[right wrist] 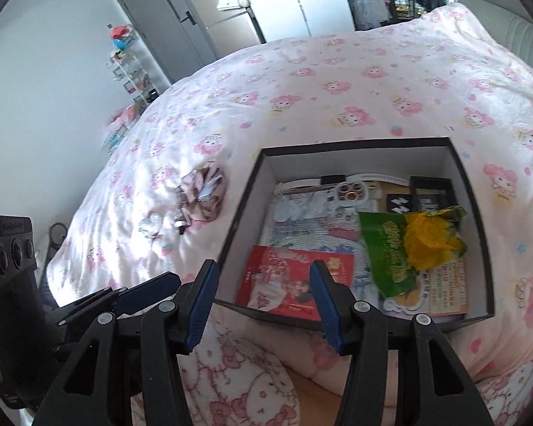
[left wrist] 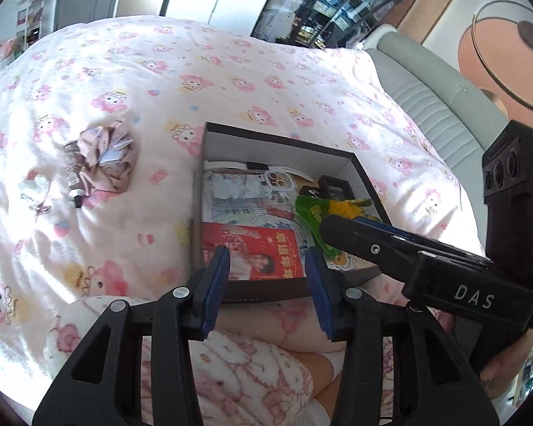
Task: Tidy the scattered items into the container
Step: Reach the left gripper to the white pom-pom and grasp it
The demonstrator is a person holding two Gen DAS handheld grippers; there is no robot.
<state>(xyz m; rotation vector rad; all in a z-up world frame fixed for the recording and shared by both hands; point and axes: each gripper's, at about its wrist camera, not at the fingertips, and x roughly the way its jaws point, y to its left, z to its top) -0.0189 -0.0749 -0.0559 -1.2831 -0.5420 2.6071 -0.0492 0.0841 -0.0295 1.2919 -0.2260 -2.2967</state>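
Observation:
A dark box [right wrist: 359, 145] with white inner walls lies on the pink-patterned duvet [right wrist: 337, 71]. In it are a red booklet [right wrist: 295, 284], a green packet [right wrist: 387, 248] with a yellow crumpled thing [right wrist: 426, 245] on it, and a white phone case [right wrist: 350, 190]. To the left of the box [left wrist: 277, 138] a crumpled pink cloth [left wrist: 103, 163] and small bits [left wrist: 77, 198] lie loose on the duvet. My left gripper [left wrist: 266, 284] hovers open over the box's near edge with nothing between its pads. My right gripper [right wrist: 264, 294] is open and empty above the same edge, and shows from the side [left wrist: 328, 229] over the packet.
A grey padded headboard [left wrist: 426, 103] runs along the right side of the bed. A person's leg in pink cartoon-print fleece [left wrist: 231, 365] is just below both grippers. A grey door [right wrist: 167, 25], a cabinet and a white shelf rack [right wrist: 131, 71] stand beyond the bed.

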